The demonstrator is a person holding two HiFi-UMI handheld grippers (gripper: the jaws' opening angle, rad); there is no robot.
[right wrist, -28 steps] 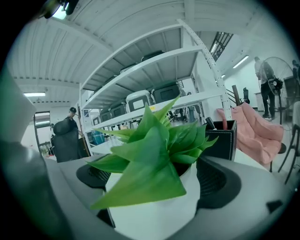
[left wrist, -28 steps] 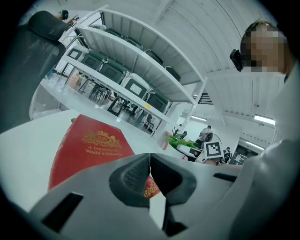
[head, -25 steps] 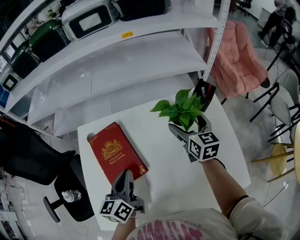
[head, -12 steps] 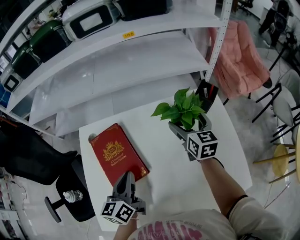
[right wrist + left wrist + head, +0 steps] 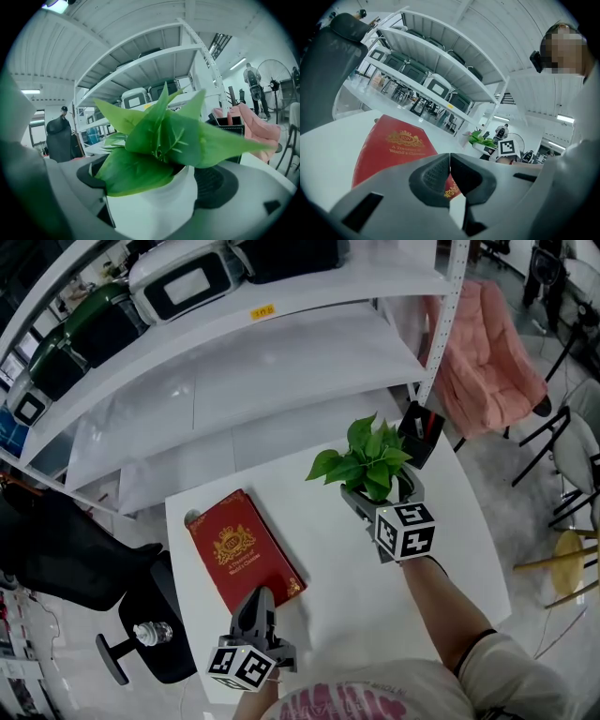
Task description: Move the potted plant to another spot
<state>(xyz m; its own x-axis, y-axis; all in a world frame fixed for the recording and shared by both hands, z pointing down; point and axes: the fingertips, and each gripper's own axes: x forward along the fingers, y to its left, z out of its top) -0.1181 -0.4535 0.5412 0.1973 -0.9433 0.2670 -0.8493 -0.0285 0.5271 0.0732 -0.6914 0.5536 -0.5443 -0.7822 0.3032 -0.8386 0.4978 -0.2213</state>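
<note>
A small potted plant with broad green leaves in a white pot stands toward the far right of the white table. My right gripper is shut on the pot, one jaw on each side of it, and the leaves fill the right gripper view. My left gripper is at the table's near edge, shut with nothing in it, its tip just short of a red book. The plant shows small in the left gripper view.
The red book lies on the left of the table. A black box stands at the far right corner behind the plant. White shelving with cases runs behind the table. A pink chair and a black office chair flank it.
The right gripper and the plant have stayed together at the same spot on the table; the head camera has shifted slightly. The left gripper has hardly moved.
</note>
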